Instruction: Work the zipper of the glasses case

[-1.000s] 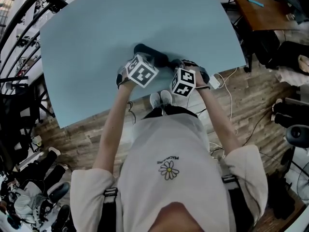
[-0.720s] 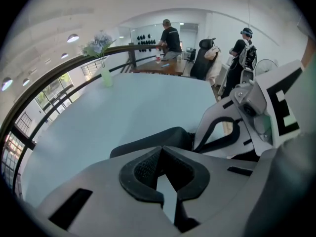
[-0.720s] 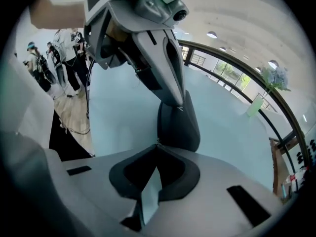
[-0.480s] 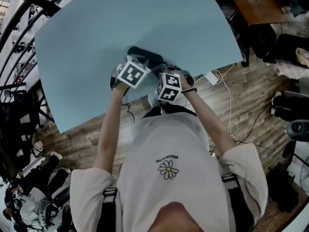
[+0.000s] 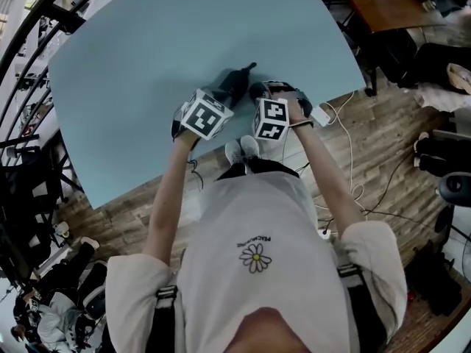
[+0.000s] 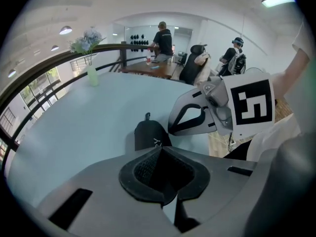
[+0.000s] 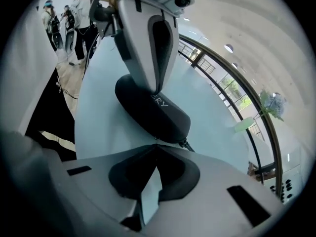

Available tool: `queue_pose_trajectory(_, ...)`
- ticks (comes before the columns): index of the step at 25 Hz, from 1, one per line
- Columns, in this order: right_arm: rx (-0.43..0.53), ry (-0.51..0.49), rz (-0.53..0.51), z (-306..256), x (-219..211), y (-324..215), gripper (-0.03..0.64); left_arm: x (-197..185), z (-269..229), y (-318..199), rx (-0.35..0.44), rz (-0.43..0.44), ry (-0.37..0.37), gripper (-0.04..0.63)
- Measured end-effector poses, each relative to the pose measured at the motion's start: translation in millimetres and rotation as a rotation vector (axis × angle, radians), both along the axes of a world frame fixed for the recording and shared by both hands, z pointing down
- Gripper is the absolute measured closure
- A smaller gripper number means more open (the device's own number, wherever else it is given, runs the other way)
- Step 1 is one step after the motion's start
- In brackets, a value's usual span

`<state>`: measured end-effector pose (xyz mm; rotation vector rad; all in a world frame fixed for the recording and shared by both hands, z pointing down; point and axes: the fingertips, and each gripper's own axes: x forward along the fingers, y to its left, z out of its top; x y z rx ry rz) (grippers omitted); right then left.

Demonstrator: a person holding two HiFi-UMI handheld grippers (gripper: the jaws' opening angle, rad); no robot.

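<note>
The black glasses case [image 5: 234, 84] lies slanted on the pale blue table [image 5: 147, 50], its small loop [image 5: 251, 66] pointing away from me. My left gripper [image 5: 219, 98] is shut, and in the right gripper view its tip [image 7: 157, 89] rests on top of the case [image 7: 153, 111]. My right gripper [image 5: 261, 94] is shut too, its tips [image 7: 157, 146] against the case's near rim beside a short cord [image 7: 186, 145]. Whether a zipper pull sits between them is hidden. In the left gripper view the case [image 6: 150, 135] sits just past the closed jaws, with the right gripper [image 6: 171, 131] touching its side.
The table's front edge runs just behind both grippers, with wood floor, cables and a white power strip [image 5: 321, 115] below it. A brown desk [image 5: 390, 6] stands at the upper right and a railing [image 5: 22, 72] at the left. A vase [image 6: 92, 73] stands on the far rim.
The case has turned from lying crosswise to slanted, its loop now pointing away. Both grippers stayed on it; the right one shifted slightly right.
</note>
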<state>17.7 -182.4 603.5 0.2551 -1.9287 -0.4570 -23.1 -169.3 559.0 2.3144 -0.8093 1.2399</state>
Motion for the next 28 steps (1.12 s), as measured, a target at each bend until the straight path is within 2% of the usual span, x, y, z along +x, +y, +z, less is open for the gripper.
queue_pose_trajectory(6, -0.159, -0.129, 0.104, 0, -8, 18, 0.609, 2, 4, 0, -0.014, 0.006, 0.041, 0.58)
queue_pose_trajectory(11, -0.274, -0.242, 0.073, -4, -53, 79, 0.609, 3, 3, -1, -0.01, -0.031, 0.071, 0.58)
queue_pose_trajectory(14, -0.293, -0.287, 0.069, -3, -79, 97, 0.607, 2, 1, -1, -0.012, -0.038, 0.096, 0.58)
queue_pose_trajectory(16, -0.271, -0.243, -0.009, -1, -74, 97, 0.609, 0, 0, -2, -0.005, -0.056, 0.109, 0.58)
queue_pose_trajectory(19, -0.173, -0.046, -0.201, 13, -37, 97, 0.609, -2, -6, -4, 0.035, -0.072, 0.103, 0.58)
queue_pose_trajectory(20, -0.132, 0.013, -0.23, 17, -21, 94, 0.609, 1, -10, -4, 0.04, -0.064, 0.111, 0.581)
queue_pose_trajectory(22, -0.078, 0.067, -0.19, 18, 8, 79, 0.609, 12, -17, -2, 0.048, -0.032, 0.129, 0.58)
queue_pose_trajectory(25, -0.071, 0.015, -0.027, 11, 32, 49, 0.609, 28, -18, 0, 0.052, 0.036, 0.107, 0.58)
queue_pose_trajectory(28, -0.08, -0.018, 0.015, 6, 33, 39, 0.609, 39, -5, 10, 0.013, 0.107, 0.054, 0.58)
